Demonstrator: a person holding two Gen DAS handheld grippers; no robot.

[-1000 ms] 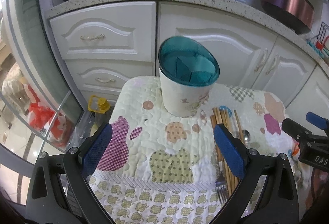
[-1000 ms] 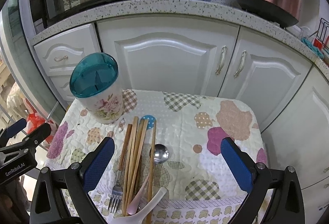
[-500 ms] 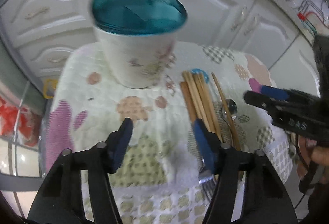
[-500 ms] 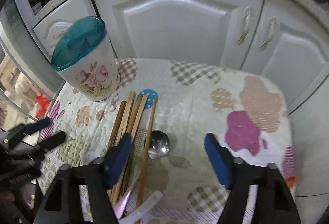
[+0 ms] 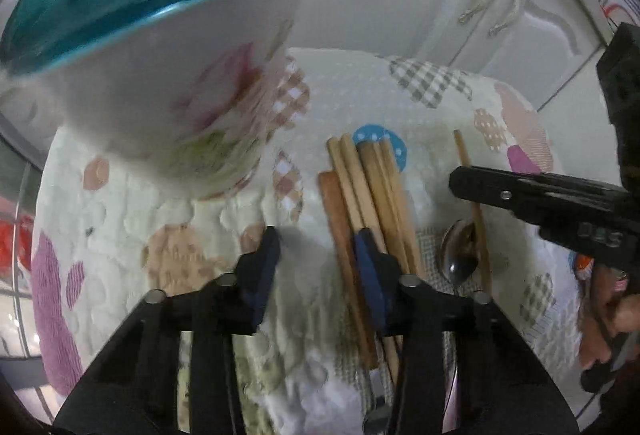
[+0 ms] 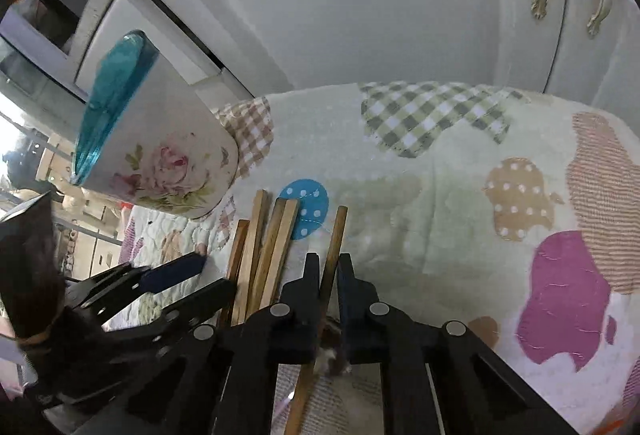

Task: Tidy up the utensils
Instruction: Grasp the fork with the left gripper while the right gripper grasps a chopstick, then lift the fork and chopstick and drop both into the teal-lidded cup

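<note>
Several wooden chopsticks (image 5: 372, 187) lie bundled on a patchwork cloth (image 5: 360, 83), right of a white rose-printed holder with a teal top (image 5: 160, 55). My left gripper (image 5: 318, 251) hovers low over the bundle's left side. Its jaws are closing, with the darker leftmost chopstick (image 5: 336, 211) between them and a gap still at the left pad. My right gripper (image 6: 330, 267) is shut on a single chopstick (image 6: 338, 227) lying apart to the right of the bundle (image 6: 268, 243). A metal spoon (image 5: 460, 259) lies beside that stick. The holder (image 6: 160, 155) stands at the back left.
White cabinet doors (image 6: 360, 15) rise right behind the cloth-covered table. The cloth's right half (image 6: 520, 195) holds nothing. The left gripper (image 6: 208, 275) crowds in at the lower left of the right wrist view. A fork's tines lie under the chopsticks near the front edge.
Both grippers dropped and tilted down toward the chopsticks while their jaws narrowed from wide open. The right one has closed around the lone chopstick; the left now straddles the bundle's leftmost stick.
</note>
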